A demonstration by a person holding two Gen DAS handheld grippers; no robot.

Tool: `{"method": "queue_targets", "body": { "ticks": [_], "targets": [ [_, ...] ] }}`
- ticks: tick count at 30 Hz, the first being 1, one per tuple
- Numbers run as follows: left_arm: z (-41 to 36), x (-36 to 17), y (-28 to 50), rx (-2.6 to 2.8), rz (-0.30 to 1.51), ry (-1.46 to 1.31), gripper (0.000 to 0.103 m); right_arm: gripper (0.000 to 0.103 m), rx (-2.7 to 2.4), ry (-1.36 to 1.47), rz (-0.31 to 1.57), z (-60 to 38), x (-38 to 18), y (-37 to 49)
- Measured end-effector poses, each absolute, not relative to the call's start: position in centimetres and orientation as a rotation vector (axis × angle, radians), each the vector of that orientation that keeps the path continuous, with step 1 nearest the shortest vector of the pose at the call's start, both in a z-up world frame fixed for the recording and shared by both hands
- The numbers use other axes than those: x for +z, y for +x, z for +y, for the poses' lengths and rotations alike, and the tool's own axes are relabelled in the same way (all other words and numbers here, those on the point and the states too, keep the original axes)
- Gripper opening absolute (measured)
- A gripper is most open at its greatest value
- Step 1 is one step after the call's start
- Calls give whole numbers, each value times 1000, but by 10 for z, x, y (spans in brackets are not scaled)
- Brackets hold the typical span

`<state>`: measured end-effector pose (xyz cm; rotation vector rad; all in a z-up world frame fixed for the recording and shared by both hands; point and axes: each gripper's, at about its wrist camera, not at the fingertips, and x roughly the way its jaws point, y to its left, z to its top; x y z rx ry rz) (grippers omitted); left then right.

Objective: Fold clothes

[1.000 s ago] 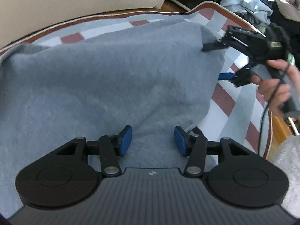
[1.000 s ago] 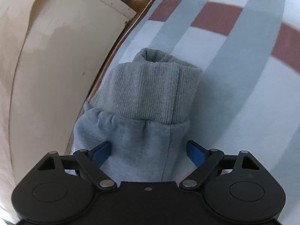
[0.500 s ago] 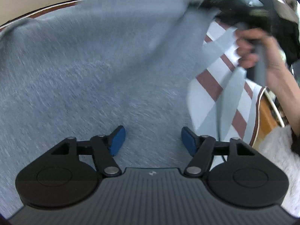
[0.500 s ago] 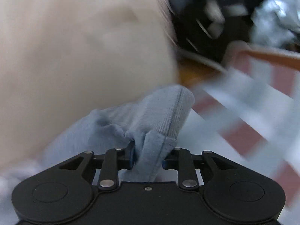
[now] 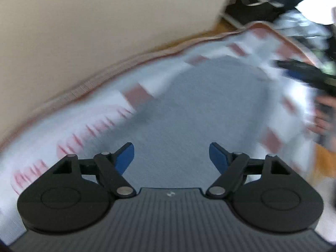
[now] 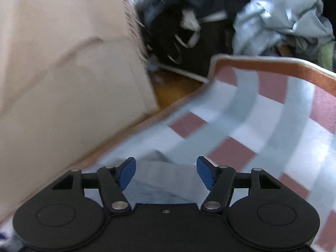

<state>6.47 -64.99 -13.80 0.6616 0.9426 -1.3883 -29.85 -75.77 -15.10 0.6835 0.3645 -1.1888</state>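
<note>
I'm looking into a lived-in home: checked blanket (image 6: 262,126) over a wooden floor (image 6: 174,88), laundry heap (image 6: 279,23) beyond.

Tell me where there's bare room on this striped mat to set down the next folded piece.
Free: the striped mat right of the grey garment, up to its orange edge; also the strip between the garment and the beige wall. Crowded: the clothes pile beyond the mat's far corner.
</note>
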Motion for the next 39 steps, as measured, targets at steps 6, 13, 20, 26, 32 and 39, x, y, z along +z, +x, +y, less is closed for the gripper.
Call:
{"method": "queue_targets", "body": {
  "ticks": [6,13,20,26,32,39],
  "targets": [
    [-699,-169,61,-1416,979,434,78,71,-933,598,381,-775,-166,-256],
    [-725,-200,28,-1489,971,491,73,71,-888,688,434,-805,-176,-257],
    [-675,-188,10,-1586,1054,253,0,74,-716,1084,210,-833,-193,-314],
    [-661,-183,-16,-1580,1002,412,4,90,-844,937,289,-834,-192,-303],
    [-658,-174,18,-1394,929,421,12,90,-881,806,586,-831,-220,-264],
    [-682,-160,88,-1199,1037,598,45,25,-729,539,667,-799,-188,-255]
  ]
}}
